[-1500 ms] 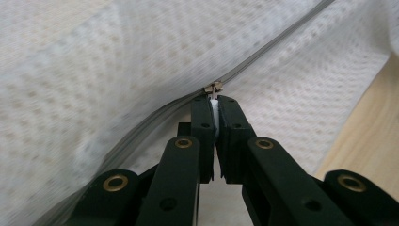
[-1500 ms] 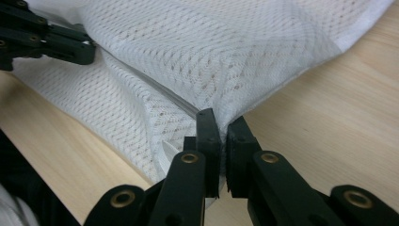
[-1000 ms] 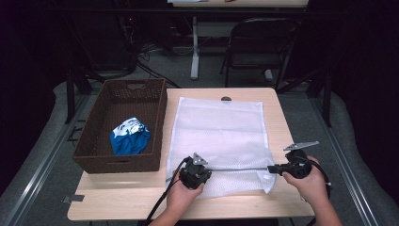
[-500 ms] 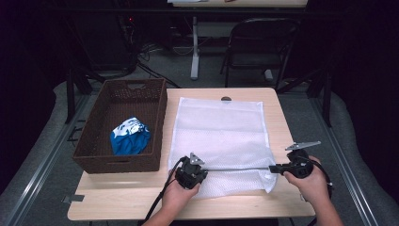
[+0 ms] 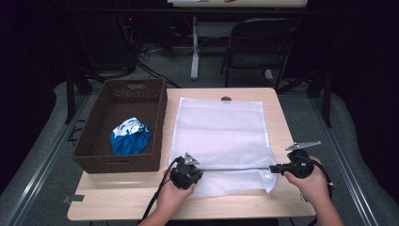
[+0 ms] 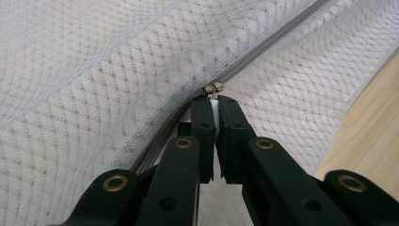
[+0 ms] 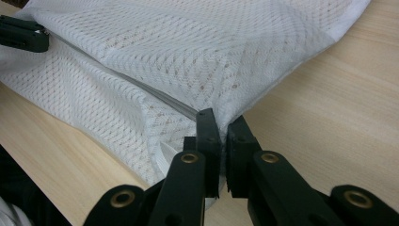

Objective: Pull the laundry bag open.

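Both claws pinch my mesh bag (image 5: 221, 141) near the tabletop's front edge: left claw (image 6: 215, 101) on its zipper pull (image 6: 214, 88), right claw (image 7: 220, 123) on its corner.

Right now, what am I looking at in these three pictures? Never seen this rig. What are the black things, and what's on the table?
No robot here: a person holds a two-jaw tool in each hand. The high view looks down on the wooden table from the person's side. The other two pictures come from cameras riding on each tool, looking along its black jaws.

On the table lies a white mesh laundry bag. Beside it stands a brown wicker basket with a blue cloth inside.

The left tool is shut on the zipper pull. The right tool pinches the bag's edge at the other end of the zipper.
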